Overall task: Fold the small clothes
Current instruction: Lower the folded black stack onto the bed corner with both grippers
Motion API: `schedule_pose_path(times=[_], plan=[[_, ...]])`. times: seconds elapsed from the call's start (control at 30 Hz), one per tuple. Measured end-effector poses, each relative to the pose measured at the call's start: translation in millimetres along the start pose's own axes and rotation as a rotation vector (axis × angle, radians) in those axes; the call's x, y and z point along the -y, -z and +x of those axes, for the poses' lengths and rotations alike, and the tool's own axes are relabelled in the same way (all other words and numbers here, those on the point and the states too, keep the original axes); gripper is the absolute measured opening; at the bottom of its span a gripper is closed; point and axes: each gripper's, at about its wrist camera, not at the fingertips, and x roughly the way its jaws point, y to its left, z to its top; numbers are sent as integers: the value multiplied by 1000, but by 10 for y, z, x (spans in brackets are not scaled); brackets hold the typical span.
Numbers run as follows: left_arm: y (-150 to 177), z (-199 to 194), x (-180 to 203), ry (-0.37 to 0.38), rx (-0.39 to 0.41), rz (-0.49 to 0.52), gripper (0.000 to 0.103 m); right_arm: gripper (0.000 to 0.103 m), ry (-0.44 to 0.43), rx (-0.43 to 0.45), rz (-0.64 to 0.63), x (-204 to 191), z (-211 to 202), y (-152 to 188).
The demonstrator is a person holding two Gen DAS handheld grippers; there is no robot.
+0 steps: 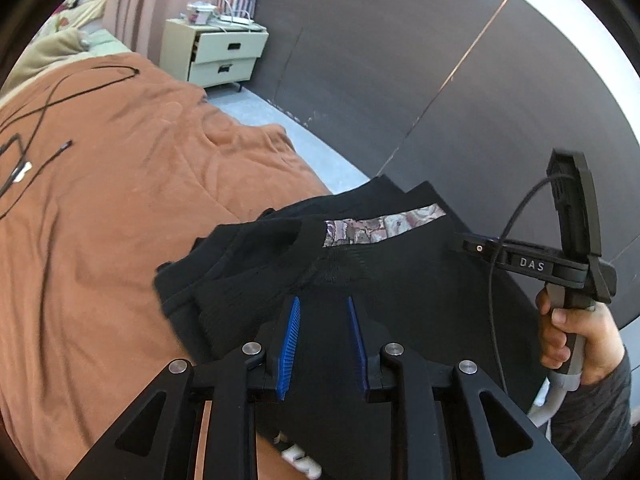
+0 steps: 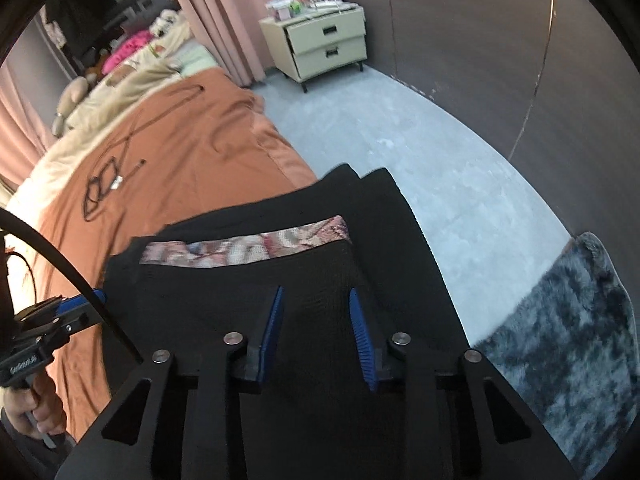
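Black knit fabric, a small garment [image 1: 360, 264] with a patterned pink-and-grey band [image 1: 384, 226], lies at the near edge of the rust-orange bedspread [image 1: 120, 208], its far corners reaching over that edge toward the grey floor [image 2: 400, 152]. The garment appears to be already doubled over in part: several stacked black edges show on the side toward the bedspread's middle, and the band runs straight across the upper layer. You would judge the folding under way rather than finished, since the layers there sit uneven and fanned out; a further fold and a squaring-up seem left to do. How many folds are made cannot be read from these views.

Your left gripper [image 1: 324, 300] hangs over the garment's near part with its blue pads [image 1: 290, 340] parted and no cloth pinched between them. Your right gripper [image 2: 316, 292] stands likewise over the black knit below the band, jaws apart, holding nothing; whether either gripper's tips touch the fabric cannot be told.

The knit looks soft, ribbed and matte. A black cable [image 1: 48, 100] lies farther in on the bedspread, well apart from the garment.
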Motion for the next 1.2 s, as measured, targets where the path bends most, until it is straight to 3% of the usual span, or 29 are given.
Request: schedule_pose_path(times=[0.23, 0.47, 0.67, 0.9, 0.97, 1.03, 1.1, 1.2], plan=[[-196, 391, 27, -57, -11, 46, 25, 24, 27, -12, -8, -45, 411, -164], [-335, 562, -114, -88, -23, 3, 26, 24, 46, -6, -14, -51, 683, -147], [-223, 313, -21, -100, -6, 15, 26, 25, 18, 57, -30, -29, 427, 8], [123, 164, 150, -94, -40, 26, 26, 25, 32, 29, -77, 47, 79, 501], [249, 107, 208, -89, -45, 31, 30, 25, 47, 21, -71, 77, 8, 610], [393, 59, 264, -92, -49, 34, 45, 25, 72, 10, -88, 86, -62, 748], [508, 11, 314, -94, -42, 35, 50, 36, 91, 8, -104, 76, -133, 882], [663, -69, 420, -108, -31, 48, 56, 40, 120, 30, -132, 22, -293, 1109]])
